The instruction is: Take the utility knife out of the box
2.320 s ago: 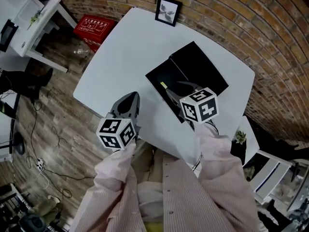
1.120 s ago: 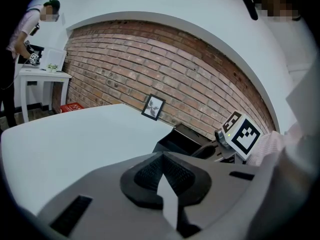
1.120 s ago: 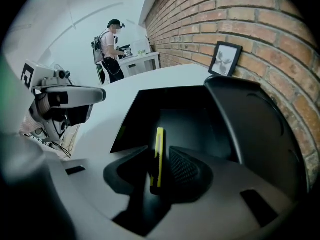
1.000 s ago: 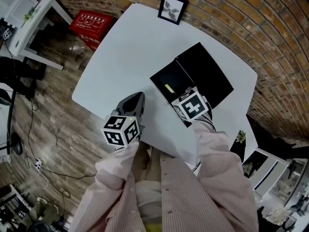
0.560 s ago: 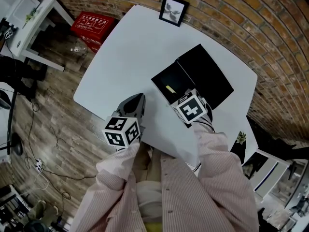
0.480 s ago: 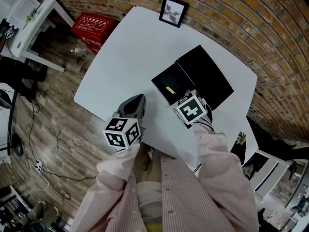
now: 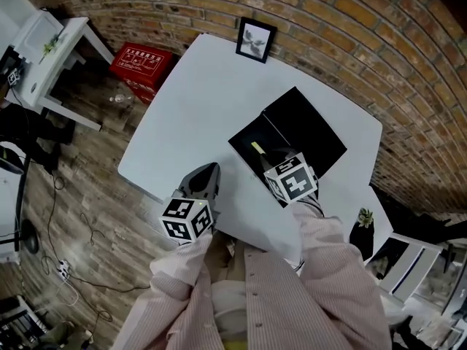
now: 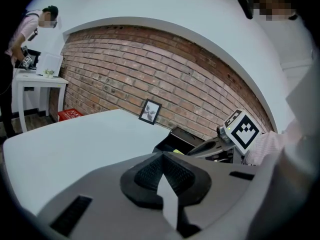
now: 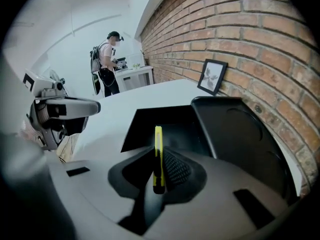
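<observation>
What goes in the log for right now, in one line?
step: grasp | right tongs: shut on utility knife, at open box | left tongs: shut, empty, over table

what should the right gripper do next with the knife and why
Probably lift it straight up. The right gripper is shut on the yellow utility knife, which sits over the open black box, so raising it should clear the box walls.
</observation>
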A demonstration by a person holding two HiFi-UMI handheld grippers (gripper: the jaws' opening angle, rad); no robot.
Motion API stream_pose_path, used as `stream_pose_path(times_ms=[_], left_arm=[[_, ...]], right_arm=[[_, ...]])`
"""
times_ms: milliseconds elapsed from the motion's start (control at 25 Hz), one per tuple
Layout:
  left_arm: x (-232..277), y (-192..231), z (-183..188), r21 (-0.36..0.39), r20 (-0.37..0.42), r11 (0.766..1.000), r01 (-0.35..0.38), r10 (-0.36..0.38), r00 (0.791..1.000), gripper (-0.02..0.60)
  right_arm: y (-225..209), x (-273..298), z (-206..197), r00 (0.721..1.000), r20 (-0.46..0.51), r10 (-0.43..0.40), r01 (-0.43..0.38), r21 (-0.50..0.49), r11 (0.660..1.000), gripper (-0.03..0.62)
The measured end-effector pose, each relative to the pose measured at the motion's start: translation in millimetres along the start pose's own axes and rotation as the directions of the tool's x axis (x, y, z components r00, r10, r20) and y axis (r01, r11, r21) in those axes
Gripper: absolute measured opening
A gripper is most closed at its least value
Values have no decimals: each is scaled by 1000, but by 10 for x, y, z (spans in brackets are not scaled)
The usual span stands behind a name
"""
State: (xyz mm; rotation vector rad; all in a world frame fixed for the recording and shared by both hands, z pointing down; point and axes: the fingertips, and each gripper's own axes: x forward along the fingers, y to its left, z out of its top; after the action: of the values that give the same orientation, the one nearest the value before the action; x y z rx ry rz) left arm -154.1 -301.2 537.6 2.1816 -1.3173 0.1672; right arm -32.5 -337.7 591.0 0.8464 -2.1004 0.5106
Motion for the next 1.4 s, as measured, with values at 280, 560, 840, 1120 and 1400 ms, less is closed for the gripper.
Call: stream_pose_path(times_ms=[280,560,840,1120,1400], left_arm=[[-78,-107,250,77,62,997,19,-24,998,-8],[-157,-230,482,157,107,987,35,-52,993,-8],[-293,-348,701,209,157,977,37,-70,985,-8],[-469,-447,925,283,205,959,17,-77,976,-8],[-631,-476,1131,306,264,952,-12,-73,962,-8]], right_arm=[[26,-203,137,987,158,3,-19,104,994,52],[47,-461,311,952,306,-22,-22,141,990,52],[22,-827,453,888,457,-56,-49,214,976,52],[26,-1195,608,806,584,-97,-53,234,971,52],[35,-1538,721,727,674,-130,-40,231,972,52]])
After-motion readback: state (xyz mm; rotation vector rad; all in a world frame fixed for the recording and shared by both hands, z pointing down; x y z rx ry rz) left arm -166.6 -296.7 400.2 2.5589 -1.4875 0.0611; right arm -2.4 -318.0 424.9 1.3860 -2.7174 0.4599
